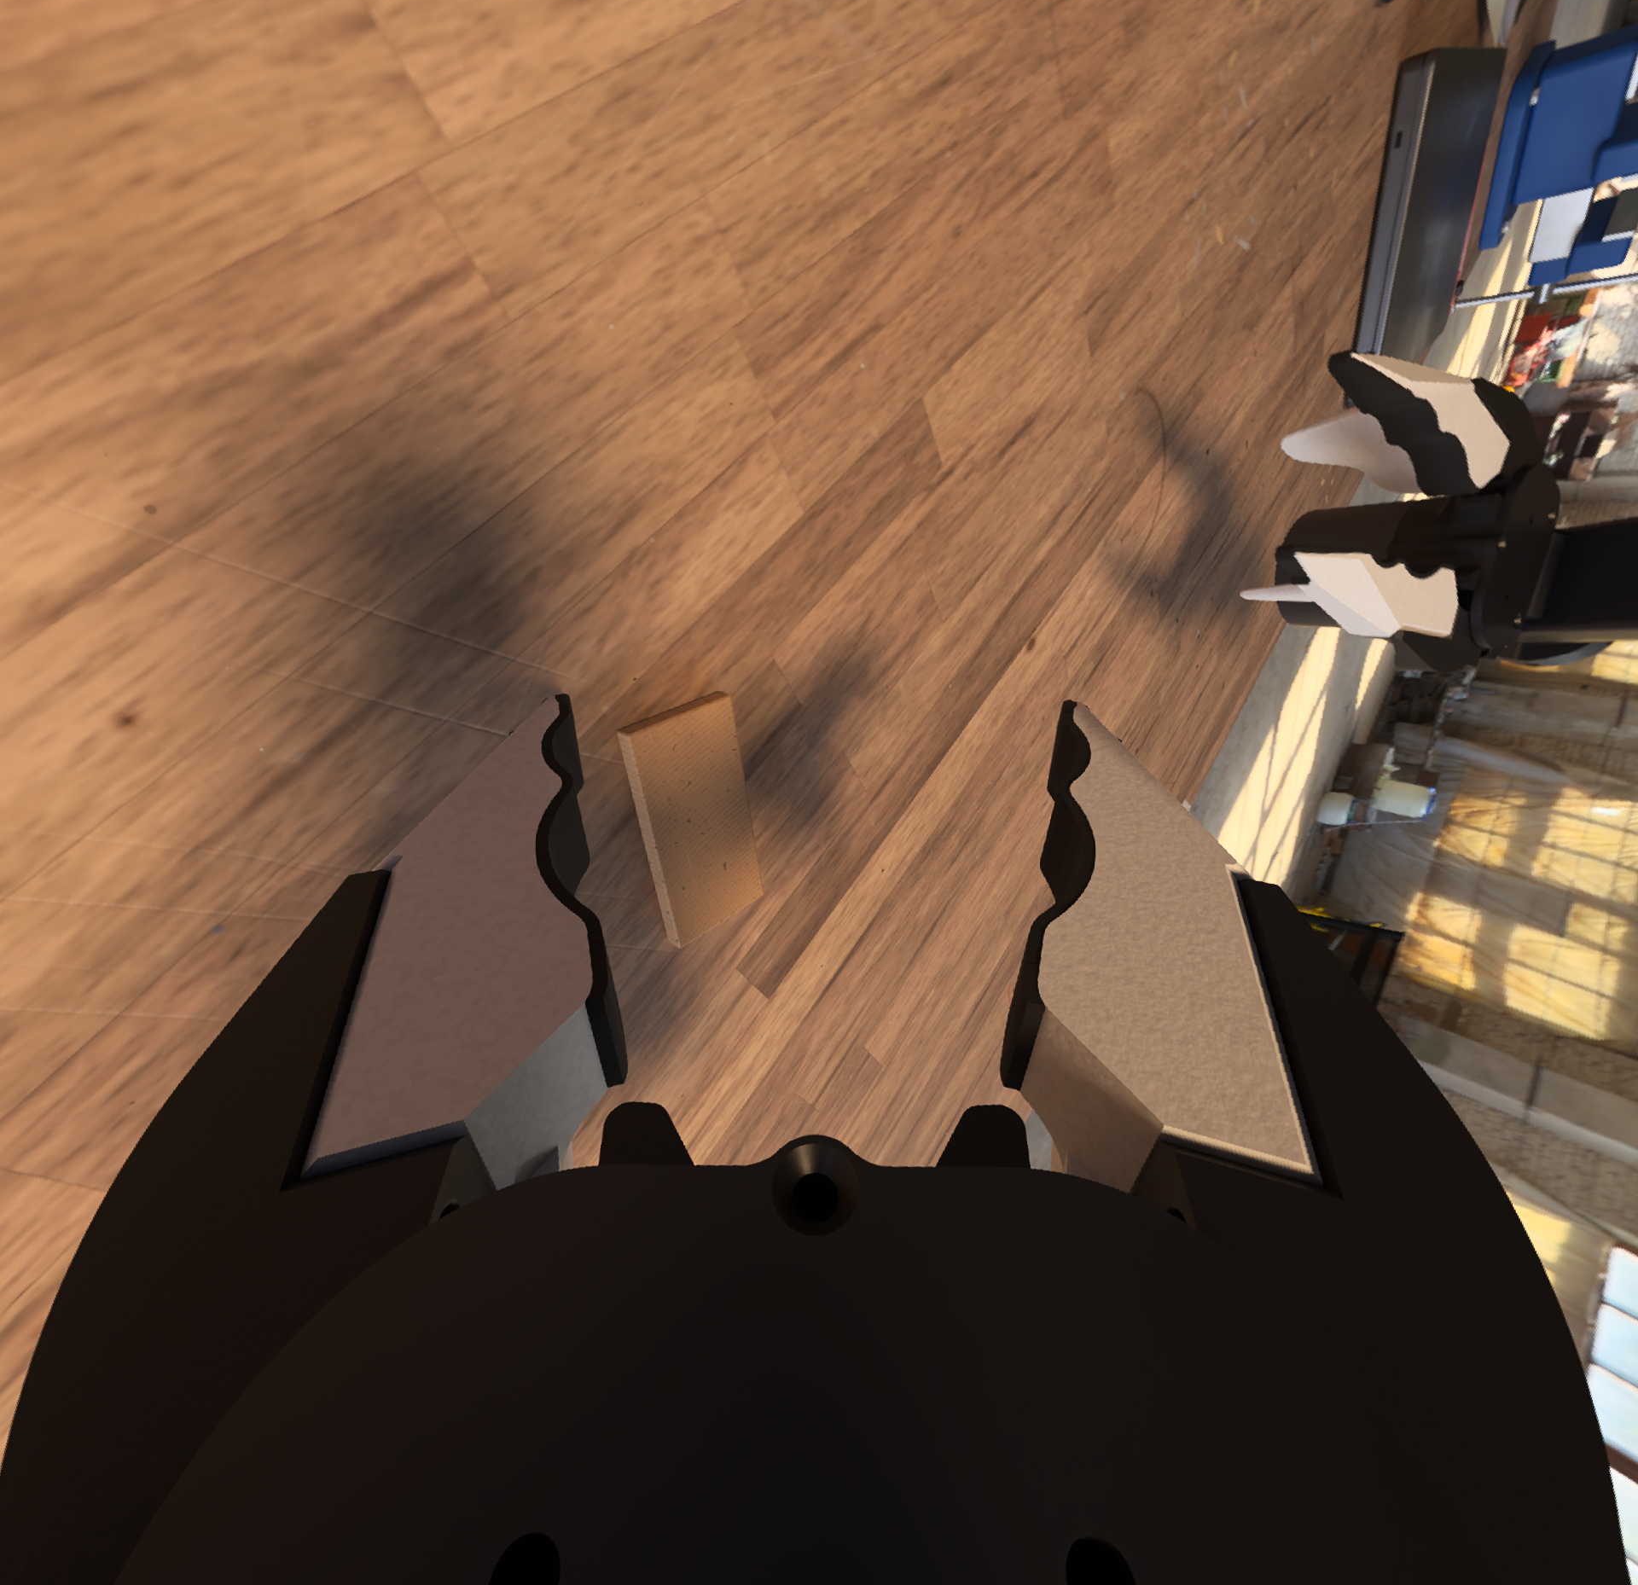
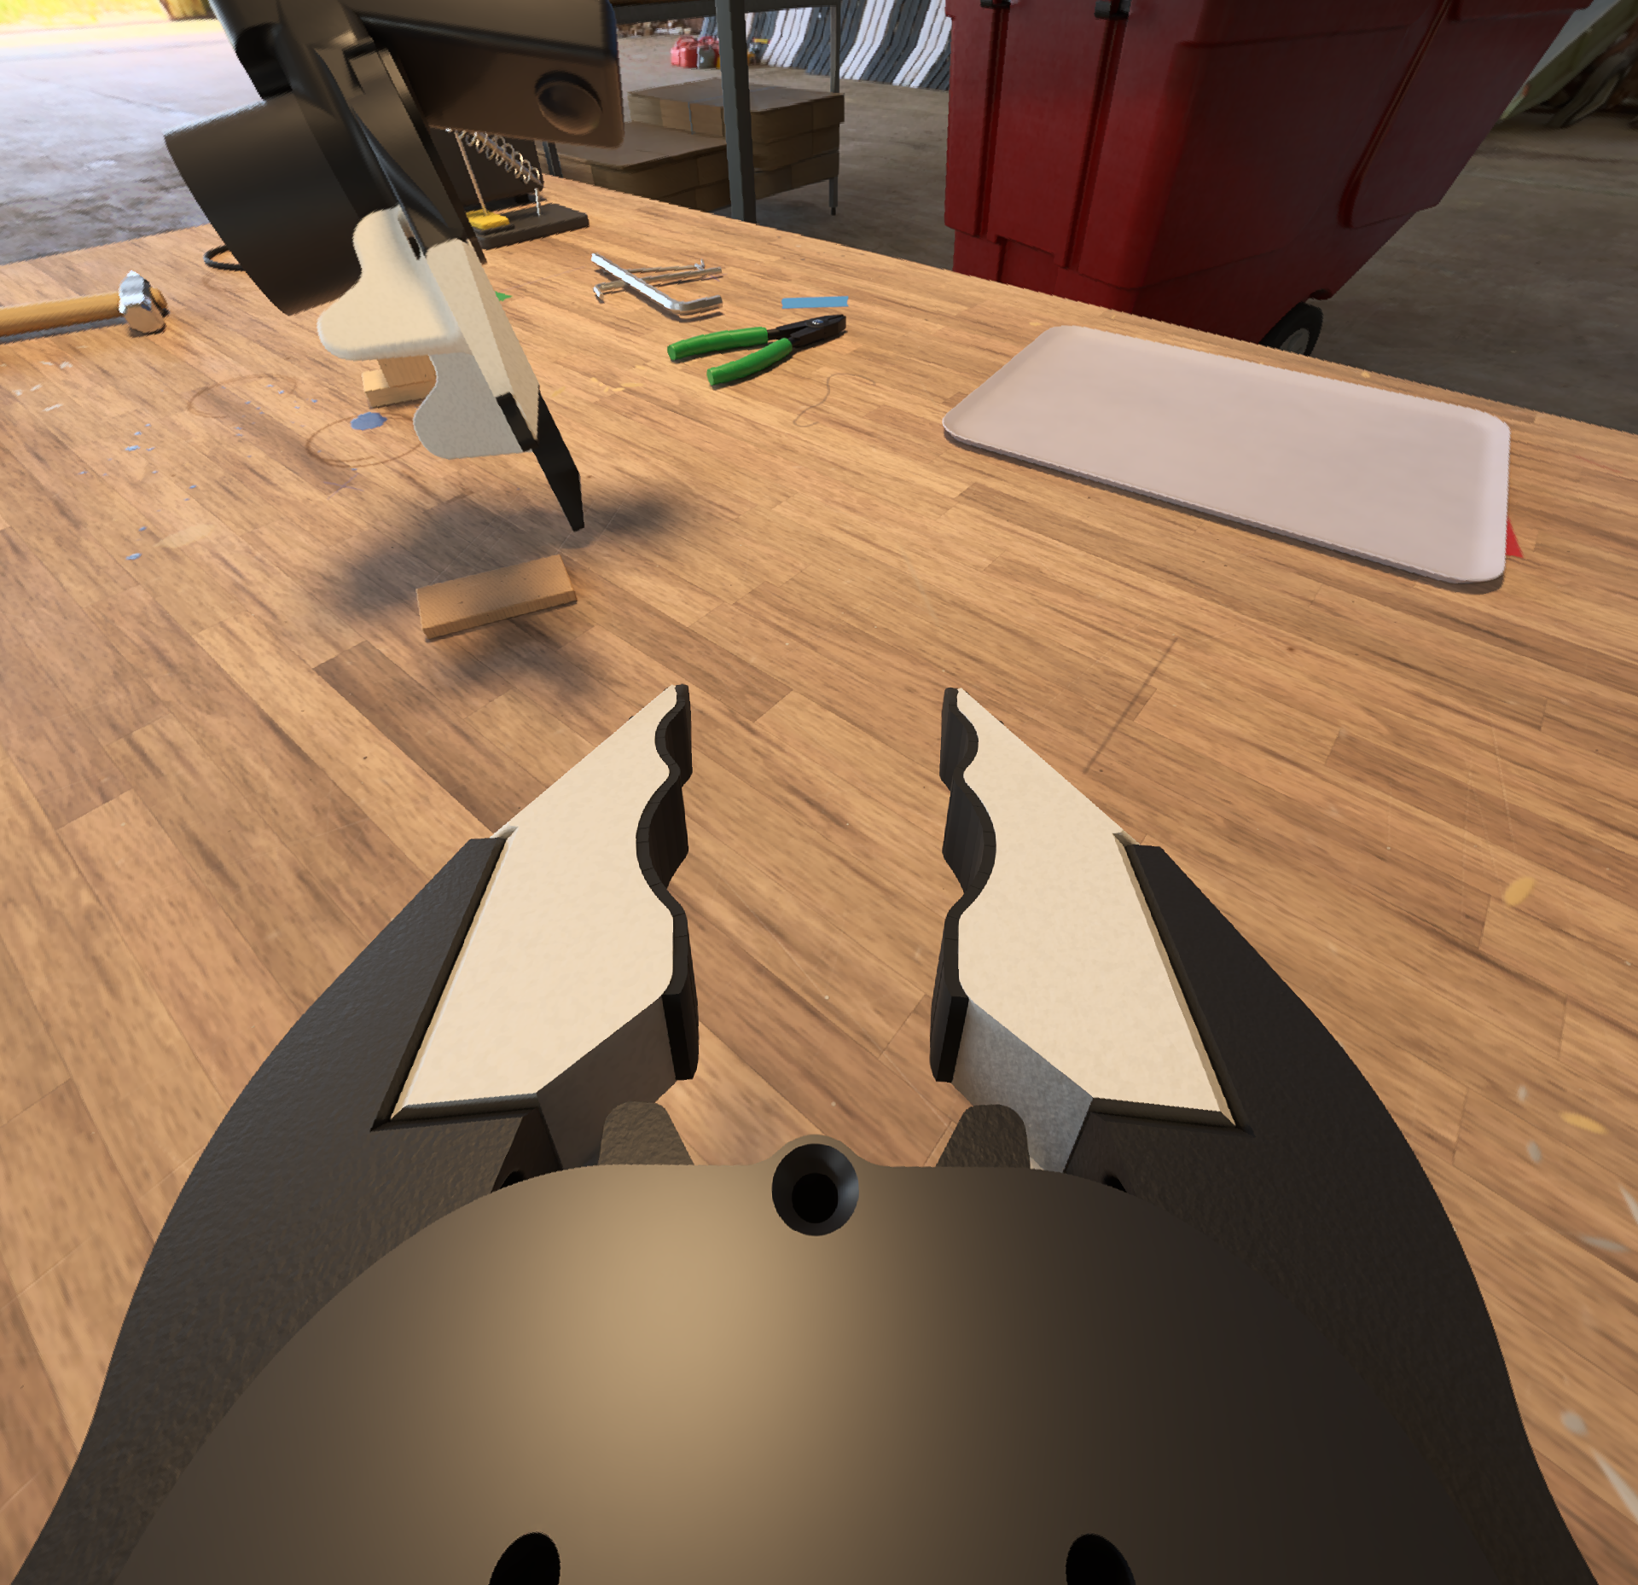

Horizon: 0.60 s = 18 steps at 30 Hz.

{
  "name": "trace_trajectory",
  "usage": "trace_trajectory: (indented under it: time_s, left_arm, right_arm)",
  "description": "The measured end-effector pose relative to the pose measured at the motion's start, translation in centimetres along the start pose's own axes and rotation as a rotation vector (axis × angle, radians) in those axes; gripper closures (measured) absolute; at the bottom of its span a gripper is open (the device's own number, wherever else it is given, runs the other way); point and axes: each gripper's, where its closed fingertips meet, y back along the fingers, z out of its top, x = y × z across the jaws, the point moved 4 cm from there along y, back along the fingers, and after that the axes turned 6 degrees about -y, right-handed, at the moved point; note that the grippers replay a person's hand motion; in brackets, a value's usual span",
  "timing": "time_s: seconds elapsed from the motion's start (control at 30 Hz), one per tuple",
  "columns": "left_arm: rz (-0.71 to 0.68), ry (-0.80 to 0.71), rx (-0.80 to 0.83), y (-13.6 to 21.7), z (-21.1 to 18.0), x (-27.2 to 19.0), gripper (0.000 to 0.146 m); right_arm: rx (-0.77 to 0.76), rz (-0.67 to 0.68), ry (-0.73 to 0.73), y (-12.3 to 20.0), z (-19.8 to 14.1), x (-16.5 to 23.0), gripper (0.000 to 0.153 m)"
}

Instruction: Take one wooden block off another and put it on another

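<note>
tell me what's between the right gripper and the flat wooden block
Nothing: in the right wrist view only bare tabletop lies between the right gripper and the flat wooden block.

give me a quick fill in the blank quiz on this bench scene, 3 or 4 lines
1. The left gripper hangs over a flat wooden block with its jaws ____.
2. The pliers on the workbench have ____ handles.
3. The pale tray holds ____ objects.
4. The right gripper grips ____.

Missing words: open; green; no; nothing
</note>
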Motion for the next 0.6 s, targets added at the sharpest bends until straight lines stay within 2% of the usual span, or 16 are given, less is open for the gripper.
trace_trajectory:
  time_s: [0.1, 0.17, 0.27, 0.33, 0.47, 0.6]
  left_arm:
    - [0.019, -0.097, -0.054, 0.8, 0.0, -1.3, 0.042]
    - [0.088, -0.237, -0.130, 1.8, -0.3, -3.0, 0.042]
    - [0.372, -0.513, -0.349, 4.1, -1.2, -5.8, 0.042]
    - [0.585, -0.620, -0.558, 5.7, -2.5, -7.7, 0.043]
    - [0.897, -0.627, -0.866, 7.4, -6.9, -9.5, 0.045]
    - [1.053, -0.494, -1.094, 7.0, -12.2, -9.0, 0.045]
  right_arm:
    - [0.000, -0.001, 0.004, 0.0, 0.0, 0.0, 0.096]
    - [-0.001, -0.005, 0.008, 0.0, 0.0, 0.0, 0.096]
    - [-0.005, -0.010, 0.014, 0.0, 0.0, -0.1, 0.096]
    - [0.000, -0.008, 0.014, -0.1, -0.1, 0.0, 0.096]
    - [0.010, -0.009, 0.029, -0.3, -0.3, 0.2, 0.095]
    - [0.018, -0.010, 0.034, -0.5, -0.6, 0.3, 0.095]
